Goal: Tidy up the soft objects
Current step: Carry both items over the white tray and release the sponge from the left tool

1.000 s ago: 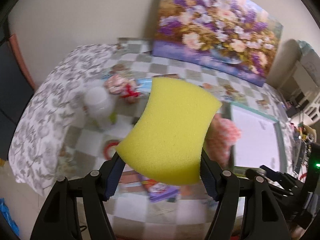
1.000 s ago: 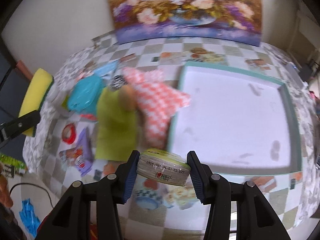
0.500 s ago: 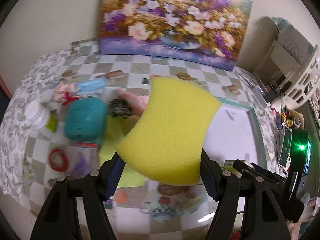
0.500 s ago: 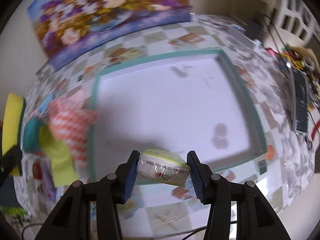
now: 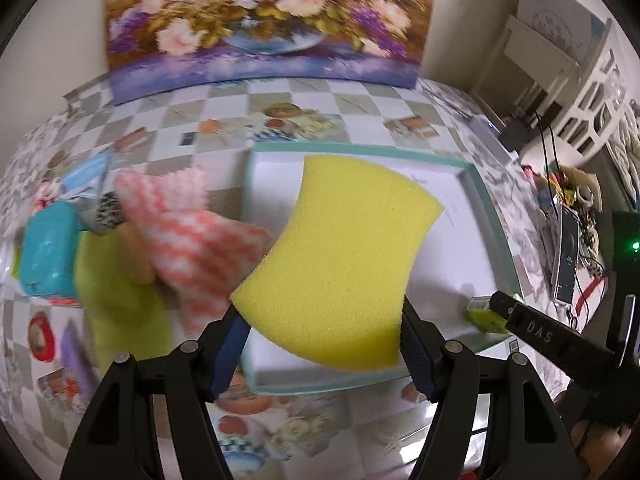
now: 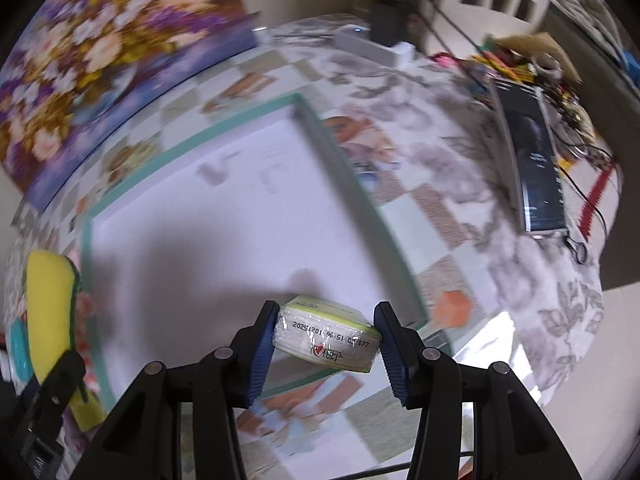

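My left gripper (image 5: pixel 322 344) is shut on a big yellow sponge (image 5: pixel 340 264), which hangs over the near left part of a white tray with a teal rim (image 5: pixel 486 216). In the right wrist view my right gripper (image 6: pixel 326 346) is shut on a small wrapped tissue pack (image 6: pixel 326 338), held above the tray's (image 6: pixel 352 184) near right corner. The same pack (image 5: pixel 486 314) shows at the right of the left wrist view, and the sponge (image 6: pixel 50 300) at the left edge of the right wrist view.
Left of the tray lie a red-and-white checked cloth (image 5: pixel 192 236), a green cloth (image 5: pixel 116 300), a teal pouch (image 5: pixel 48 252) and a red tape roll (image 5: pixel 40 338). A flower painting (image 5: pixel 264 20) leans on the back wall. A phone (image 6: pixel 536 164) and cables clutter the table's right side.
Both grippers have swung to the right, from over the pile of cloths to over the tray, each keeping its hold. The right wrist has rolled, so the tray now looks tilted.
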The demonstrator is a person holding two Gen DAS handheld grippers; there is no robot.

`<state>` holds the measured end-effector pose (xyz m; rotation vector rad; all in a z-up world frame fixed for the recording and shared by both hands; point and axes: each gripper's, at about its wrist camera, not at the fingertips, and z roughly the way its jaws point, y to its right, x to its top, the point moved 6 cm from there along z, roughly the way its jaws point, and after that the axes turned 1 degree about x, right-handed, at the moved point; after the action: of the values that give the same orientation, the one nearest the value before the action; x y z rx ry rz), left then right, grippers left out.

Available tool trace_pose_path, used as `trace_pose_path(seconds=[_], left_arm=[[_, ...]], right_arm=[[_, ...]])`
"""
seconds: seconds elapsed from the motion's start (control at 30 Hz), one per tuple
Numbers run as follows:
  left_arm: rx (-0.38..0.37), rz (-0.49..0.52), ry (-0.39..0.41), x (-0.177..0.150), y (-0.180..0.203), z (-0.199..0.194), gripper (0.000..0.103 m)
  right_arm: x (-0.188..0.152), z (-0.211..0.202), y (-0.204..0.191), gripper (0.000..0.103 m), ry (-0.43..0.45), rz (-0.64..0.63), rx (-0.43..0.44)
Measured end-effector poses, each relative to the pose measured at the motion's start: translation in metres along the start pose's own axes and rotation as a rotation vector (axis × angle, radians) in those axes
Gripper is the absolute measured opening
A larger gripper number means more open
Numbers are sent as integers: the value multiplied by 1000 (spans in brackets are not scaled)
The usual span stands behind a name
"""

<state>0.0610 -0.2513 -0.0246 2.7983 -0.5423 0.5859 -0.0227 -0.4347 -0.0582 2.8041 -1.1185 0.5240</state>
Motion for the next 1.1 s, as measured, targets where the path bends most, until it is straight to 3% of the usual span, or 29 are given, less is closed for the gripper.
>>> trace_pose_path(seconds=[0.2, 0.43, 0.5, 0.57, 0.6, 0.73, 0.9, 0.93, 1.0, 1.1], left_arm=[[-20, 35, -2, 0, 17, 22, 72], [-79, 33, -72, -10, 25, 38, 74], [-69, 22, -105, -11, 23, 40, 76], [-82, 5, -104, -12, 21, 39, 76], [-79, 2, -101, -12, 19, 39, 76], [-47, -11, -76, -10, 9, 32, 77], [-7, -49, -11, -1, -9, 19, 86], [8, -55, 3, 0, -12, 18, 88], [44, -72, 36, 4, -22, 14, 99], [112, -99, 76, 8, -37, 9, 102]], right_arm=[[8, 4, 10, 51, 22, 5, -27], [10, 6, -2, 53, 41, -52, -46], [9, 5, -6, 59, 45, -67, -53], [9, 4, -9, 77, 44, -73, -42], [8, 4, -11, 77, 46, -76, -36], [5, 5, -14, 79, 40, -92, -47], [3, 7, -14, 82, 27, -92, -52], [2, 7, -15, 85, 24, -94, -48], [1, 9, -17, 103, 13, -99, -33], [-1, 8, -21, 103, 19, -120, -28]])
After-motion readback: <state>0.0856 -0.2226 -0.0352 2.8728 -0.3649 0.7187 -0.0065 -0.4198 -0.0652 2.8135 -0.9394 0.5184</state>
